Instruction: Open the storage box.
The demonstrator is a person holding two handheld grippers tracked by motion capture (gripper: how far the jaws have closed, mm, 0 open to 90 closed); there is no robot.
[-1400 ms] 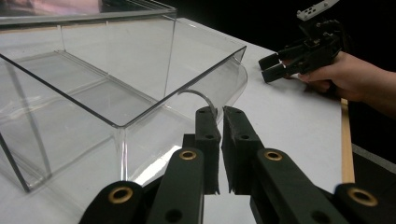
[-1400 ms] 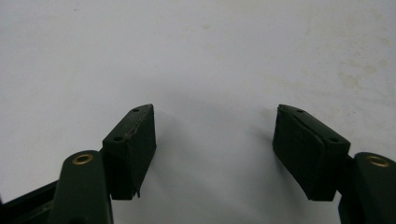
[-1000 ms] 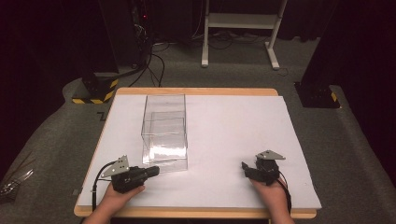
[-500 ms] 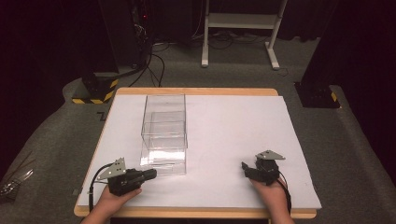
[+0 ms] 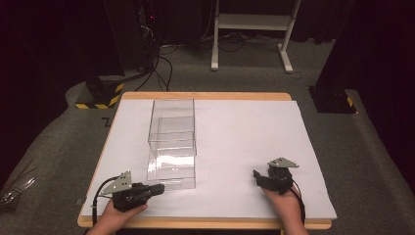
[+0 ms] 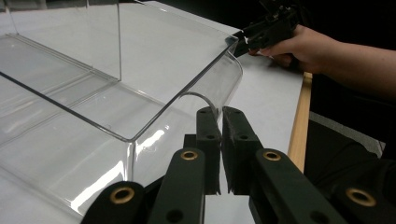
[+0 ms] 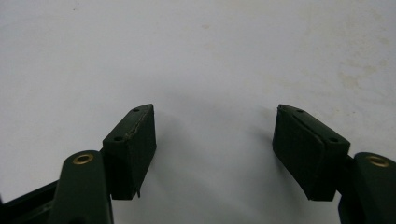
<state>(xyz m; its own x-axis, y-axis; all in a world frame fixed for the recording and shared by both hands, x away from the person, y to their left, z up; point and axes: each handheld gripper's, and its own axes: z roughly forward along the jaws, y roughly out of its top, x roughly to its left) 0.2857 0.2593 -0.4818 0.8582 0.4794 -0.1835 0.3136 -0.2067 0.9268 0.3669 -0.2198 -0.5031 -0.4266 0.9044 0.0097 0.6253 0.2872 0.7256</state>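
Tongs at rest on a white-covered desk point(image 5: 235, 122): your left tongs point(image 5: 157, 188), jaws pressed together on nothing, point at the near corner of the clear plastic box point(image 5: 172, 142), which lies left of the desk's middle. Well to the right of that box, your right tongs point(image 5: 256, 175) rest with jaws spread apart.

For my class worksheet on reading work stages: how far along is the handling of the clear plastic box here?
Done: nothing visibly; the clear box sits empty on the white sheet. In hand: the left gripper, jaws shut with nothing between them, points at the box's near corner. Left: any push or lift of it; the right gripper rests open, apart.
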